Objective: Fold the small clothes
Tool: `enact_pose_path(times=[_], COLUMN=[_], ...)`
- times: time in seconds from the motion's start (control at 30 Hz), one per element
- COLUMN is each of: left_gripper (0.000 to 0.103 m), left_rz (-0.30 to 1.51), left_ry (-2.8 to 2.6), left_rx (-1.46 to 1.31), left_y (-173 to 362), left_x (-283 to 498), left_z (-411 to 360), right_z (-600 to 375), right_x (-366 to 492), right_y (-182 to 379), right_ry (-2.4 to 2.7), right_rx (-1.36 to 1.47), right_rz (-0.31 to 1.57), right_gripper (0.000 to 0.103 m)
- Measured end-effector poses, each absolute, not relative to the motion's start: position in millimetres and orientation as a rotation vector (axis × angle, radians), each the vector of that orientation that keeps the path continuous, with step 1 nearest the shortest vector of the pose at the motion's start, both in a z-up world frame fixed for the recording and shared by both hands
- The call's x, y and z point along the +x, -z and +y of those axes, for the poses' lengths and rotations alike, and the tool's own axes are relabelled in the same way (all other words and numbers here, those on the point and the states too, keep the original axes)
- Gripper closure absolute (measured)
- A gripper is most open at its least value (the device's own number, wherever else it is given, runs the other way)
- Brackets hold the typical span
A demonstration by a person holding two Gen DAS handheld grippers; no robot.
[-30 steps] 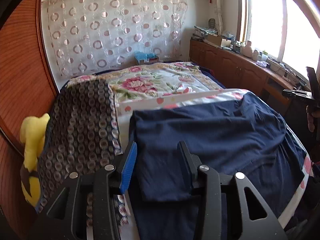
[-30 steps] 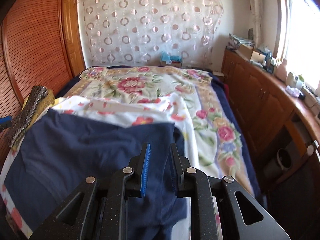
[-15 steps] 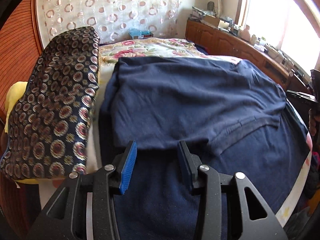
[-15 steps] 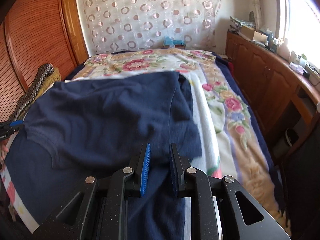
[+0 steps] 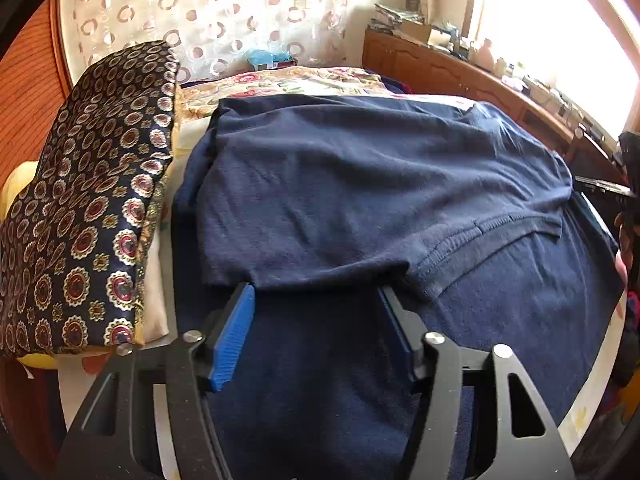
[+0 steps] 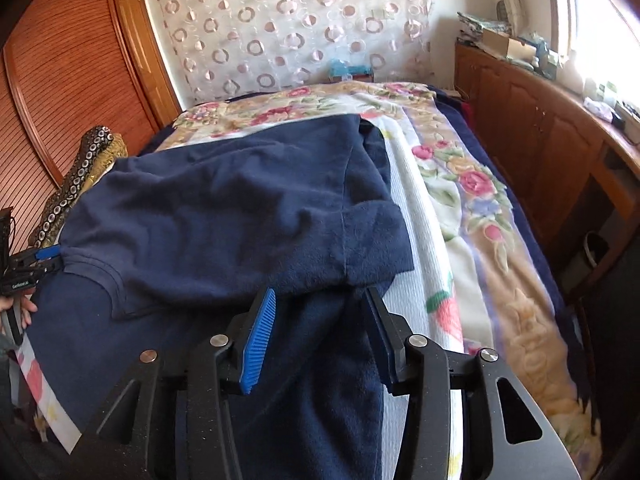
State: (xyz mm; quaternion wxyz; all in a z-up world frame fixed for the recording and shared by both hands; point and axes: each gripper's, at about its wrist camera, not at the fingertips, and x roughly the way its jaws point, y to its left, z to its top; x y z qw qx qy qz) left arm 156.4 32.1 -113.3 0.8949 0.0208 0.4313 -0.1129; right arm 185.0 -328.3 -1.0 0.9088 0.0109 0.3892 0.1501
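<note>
I'm working in a home bedroom. A bed (image 6: 460,216) with a floral quilt fills most of my view, and clothes lie spread on it. Behind the bed a sheer curtain (image 6: 288,24) with ring patterns hangs over the wall. On one side stands a slatted wooden wardrobe door (image 6: 68,92); along the other runs a low wooden cabinet (image 6: 532,128) under a bright window (image 5: 552,24), its top cluttered with boxes, bottles and papers. A patterned cushion (image 5: 88,200) sits at the bed's edge.

hidden: shirt (image 5: 360,184) lower layer | cut off: cabinet (image 6: 540,128)
</note>
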Motion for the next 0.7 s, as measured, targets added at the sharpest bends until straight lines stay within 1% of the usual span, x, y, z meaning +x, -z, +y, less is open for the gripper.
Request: enact_pose_path(times=[0.03,0.1,0.27,0.4,0.57,0.7], left_gripper=[0.033,0.032,0.031,0.031,0.029,0.029], left_rz=[0.897,0.898,0.901,0.900,0.903,0.904], left_ry=[0.237,0.233,0.231,0.230,0.225,0.222], left_rx=[0.054,0.077,0.070,0.072,0.075,0.072], left_y=[113,113,113,113,113,113], left_x=[157,157,157,158,158,158], left_z=[30,26,27,26,26,27], right_z=[-329,-329,-328,-329,-320,-310], right_x=[187,193,218,222,229,231], right_y=[1,2,8,10,15,29], right_ry=[-0.304,-0.305,-0.315,-0.318,-0.297,-0.240], right_rx=[0.024,0.044,0.126,0.154,0.155,0.089], right_rz=[0.807,0.811,0.848,0.838,0.830,0.829], right_gripper=[0.056,0.056,0.055,0.054,0.053,0.053])
